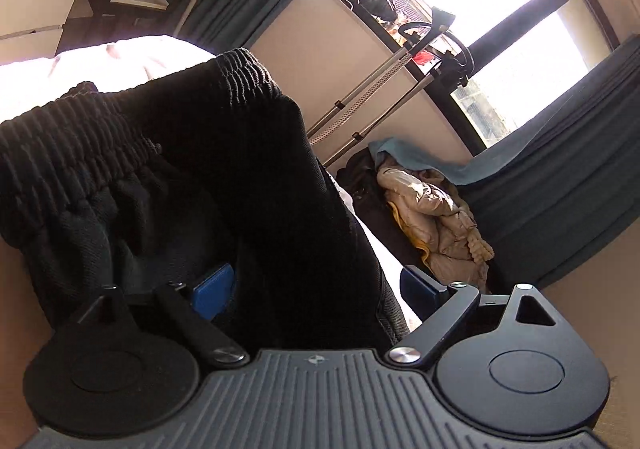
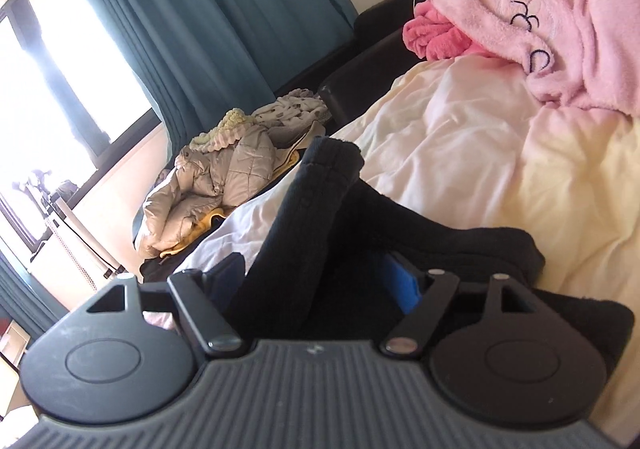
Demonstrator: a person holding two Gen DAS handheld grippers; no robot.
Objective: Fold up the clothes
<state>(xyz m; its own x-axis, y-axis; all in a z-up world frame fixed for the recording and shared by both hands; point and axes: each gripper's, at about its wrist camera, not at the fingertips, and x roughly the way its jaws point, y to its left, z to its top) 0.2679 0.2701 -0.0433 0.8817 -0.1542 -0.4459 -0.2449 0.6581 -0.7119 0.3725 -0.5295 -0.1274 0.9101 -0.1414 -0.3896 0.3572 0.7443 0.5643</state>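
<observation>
Black ribbed-waistband trousers (image 1: 224, 177), bunched and draped over the pale cream bedsheet (image 2: 480, 153).

Each handheld unit has a grey ribbed housing with a small cross-shaped mark at its centre. Two black round discs with raised triangular lugs flank the housing. Black link bars pivot on silver screws. The left gripper (image 1: 316, 291) and the right gripper (image 2: 316, 281) each carry black fingers faced with blue pads (image 1: 212, 291) (image 2: 402, 283).
</observation>
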